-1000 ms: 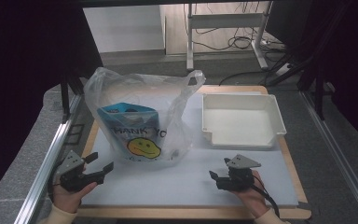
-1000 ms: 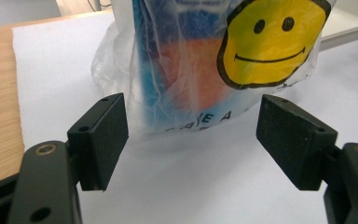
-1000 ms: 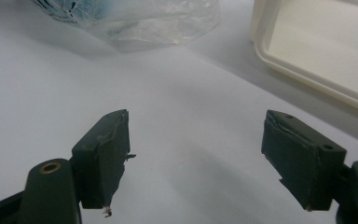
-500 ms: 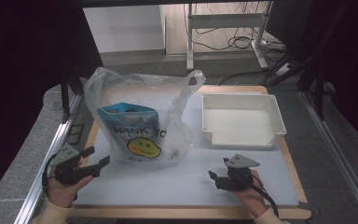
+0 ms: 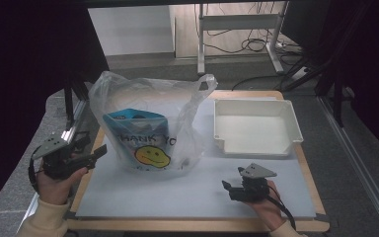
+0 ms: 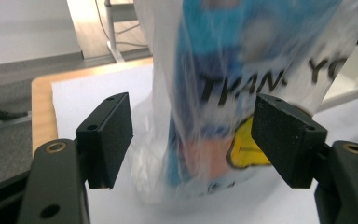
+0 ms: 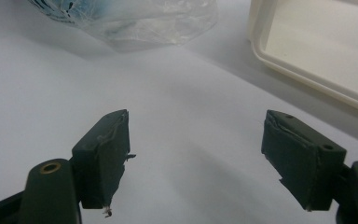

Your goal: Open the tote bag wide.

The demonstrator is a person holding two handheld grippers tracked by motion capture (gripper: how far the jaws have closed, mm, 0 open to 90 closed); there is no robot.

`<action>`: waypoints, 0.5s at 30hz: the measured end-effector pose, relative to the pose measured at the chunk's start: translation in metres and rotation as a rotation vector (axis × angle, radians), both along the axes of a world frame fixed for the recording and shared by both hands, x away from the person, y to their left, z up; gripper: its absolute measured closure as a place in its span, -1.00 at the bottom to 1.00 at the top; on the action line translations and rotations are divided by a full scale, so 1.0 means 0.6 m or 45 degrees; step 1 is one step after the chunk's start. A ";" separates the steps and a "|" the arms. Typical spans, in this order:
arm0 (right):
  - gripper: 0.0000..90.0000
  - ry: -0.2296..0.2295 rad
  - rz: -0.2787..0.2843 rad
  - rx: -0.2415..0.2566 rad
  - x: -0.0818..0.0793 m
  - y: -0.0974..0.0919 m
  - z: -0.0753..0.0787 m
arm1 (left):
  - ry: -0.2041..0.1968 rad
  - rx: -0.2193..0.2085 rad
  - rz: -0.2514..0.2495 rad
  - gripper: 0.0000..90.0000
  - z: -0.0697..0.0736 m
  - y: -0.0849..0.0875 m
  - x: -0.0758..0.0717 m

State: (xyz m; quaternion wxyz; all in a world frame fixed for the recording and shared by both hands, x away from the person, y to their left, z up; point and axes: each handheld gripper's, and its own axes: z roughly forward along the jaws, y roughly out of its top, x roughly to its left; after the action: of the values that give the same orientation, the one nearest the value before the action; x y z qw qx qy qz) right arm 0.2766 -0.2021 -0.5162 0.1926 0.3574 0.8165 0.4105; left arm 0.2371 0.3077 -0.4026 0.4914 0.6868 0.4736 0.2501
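A clear plastic bag printed with THANK YOU and a yellow smiley stands on the white mat; a blue pouch stands inside it. My left gripper is open at the mat's left edge, jaws aimed at the bag. Seen from the left gripper view, the bag sits just beyond the open left gripper. My right gripper rests open low on the mat, apart from the bag. Through the right gripper view, the right gripper has bare mat between its jaws.
An empty white tray sits at the mat's back right; its rim shows ahead of the right jaws. The wooden table edge runs along the front. Metal rails flank the table.
The left hand drew its gripper leftward off the mat and raised it a little, turning the jaws toward the bag. The right gripper has stayed where it was.
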 end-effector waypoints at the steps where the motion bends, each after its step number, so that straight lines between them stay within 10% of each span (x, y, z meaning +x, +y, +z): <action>1: -0.47 0.000 0.000 0.000 0.000 0.000 0.000 | -0.006 -0.005 -0.002 -0.35 0.007 0.000 0.001; 15: -0.48 0.022 -0.020 -0.006 0.003 -0.002 -0.003 | -0.047 -0.016 0.002 -0.30 0.055 0.002 0.024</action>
State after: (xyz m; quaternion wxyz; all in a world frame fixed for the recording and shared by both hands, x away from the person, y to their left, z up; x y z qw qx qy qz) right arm 0.2783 -0.2032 -0.5182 0.1894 0.3669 0.8163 0.4040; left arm 0.2516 0.3090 -0.3697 0.5043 0.6783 0.4666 0.2603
